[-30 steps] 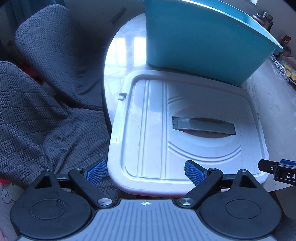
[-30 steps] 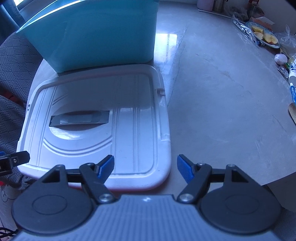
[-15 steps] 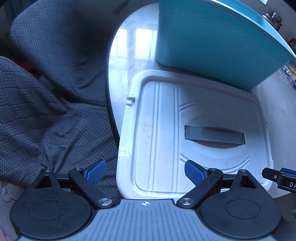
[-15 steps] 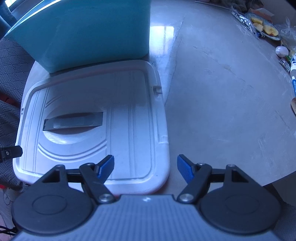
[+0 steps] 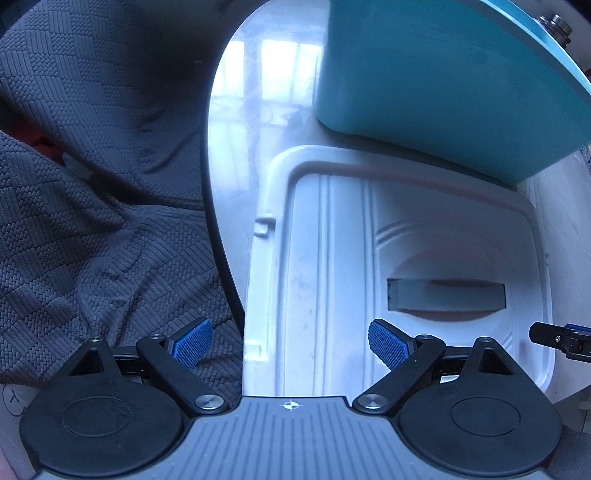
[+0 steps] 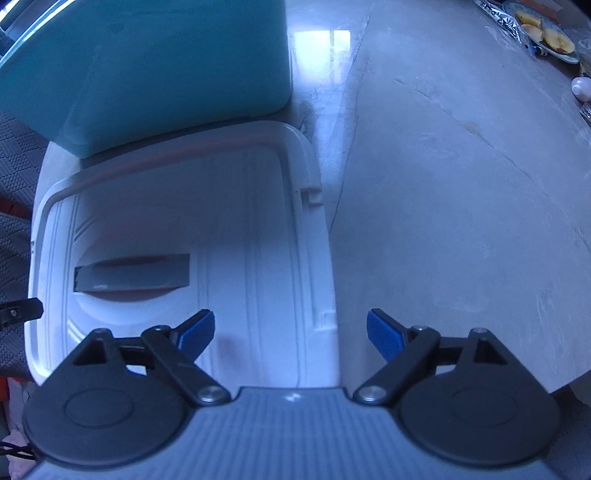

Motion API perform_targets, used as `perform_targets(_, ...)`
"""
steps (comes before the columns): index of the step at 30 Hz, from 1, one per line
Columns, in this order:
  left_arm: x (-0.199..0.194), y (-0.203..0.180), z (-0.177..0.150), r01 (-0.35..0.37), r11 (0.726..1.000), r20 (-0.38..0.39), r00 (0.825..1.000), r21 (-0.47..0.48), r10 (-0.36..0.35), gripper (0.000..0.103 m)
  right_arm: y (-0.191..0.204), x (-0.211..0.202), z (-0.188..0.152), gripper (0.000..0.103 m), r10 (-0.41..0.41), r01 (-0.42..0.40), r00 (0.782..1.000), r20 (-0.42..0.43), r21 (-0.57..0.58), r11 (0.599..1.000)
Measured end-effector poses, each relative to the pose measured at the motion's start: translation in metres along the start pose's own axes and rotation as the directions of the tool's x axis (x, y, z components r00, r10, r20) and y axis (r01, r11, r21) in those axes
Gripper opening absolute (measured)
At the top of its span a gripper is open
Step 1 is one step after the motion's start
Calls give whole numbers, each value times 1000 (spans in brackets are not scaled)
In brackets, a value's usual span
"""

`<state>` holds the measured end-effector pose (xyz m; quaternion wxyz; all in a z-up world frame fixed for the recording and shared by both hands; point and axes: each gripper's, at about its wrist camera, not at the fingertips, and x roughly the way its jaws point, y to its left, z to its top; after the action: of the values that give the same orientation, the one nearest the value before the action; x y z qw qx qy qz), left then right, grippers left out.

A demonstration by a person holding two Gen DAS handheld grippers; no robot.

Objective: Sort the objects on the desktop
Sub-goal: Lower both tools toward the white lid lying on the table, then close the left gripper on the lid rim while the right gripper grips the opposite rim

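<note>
A white plastic box lid (image 5: 332, 258) (image 6: 240, 229) with a grey handle slot (image 5: 443, 295) (image 6: 133, 275) lies flat on the marble table. Behind it stands a teal storage box (image 5: 443, 74) (image 6: 147, 66). My left gripper (image 5: 290, 343) is open and straddles the lid's left edge, one pad over the lid, the other over the chair cloth. My right gripper (image 6: 290, 332) straddles the lid's right edge; its jaws are opening, and the pads do not press the rim. Each gripper's tip shows at the edge of the other's view.
A grey quilted chair cover (image 5: 92, 184) lies left of the table's rounded edge. The marble tabletop (image 6: 461, 184) stretches right of the lid. At the far right stand a plate of fruit slices (image 6: 546, 33) and a small white round thing (image 6: 581, 88). A metal flask top (image 5: 554, 22) peeks behind the box.
Both grippers have moved forward and down over the lid's side edges; the lid and box look larger. The right gripper's jaws stand wider than before.
</note>
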<state>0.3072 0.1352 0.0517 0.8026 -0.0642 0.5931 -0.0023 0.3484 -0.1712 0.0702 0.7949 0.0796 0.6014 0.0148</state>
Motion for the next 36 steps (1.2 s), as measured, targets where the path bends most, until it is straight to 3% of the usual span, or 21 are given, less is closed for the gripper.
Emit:
perform_targets(4, 6, 4, 10, 3, 1000, -15, 1000, 2, -3, 93, 1, 11, 10, 90, -15, 15, 1000, -13, 13, 1000)
perform_targets(15, 29, 18, 25, 55, 999, -86, 995, -3, -55, 93, 13, 21, 22, 93, 43, -42, 998, -40, 13, 999)
perform_targets(19, 33, 23, 28, 83, 996, -94, 992, -23, -85, 94, 23, 23, 24, 95, 38, -39, 998, -52, 0, 999)
perform_targets(36, 32, 61, 42, 86, 996, -103, 991, -33, -89, 96, 68, 29, 44, 95, 119, -125, 989, -90, -65, 990)
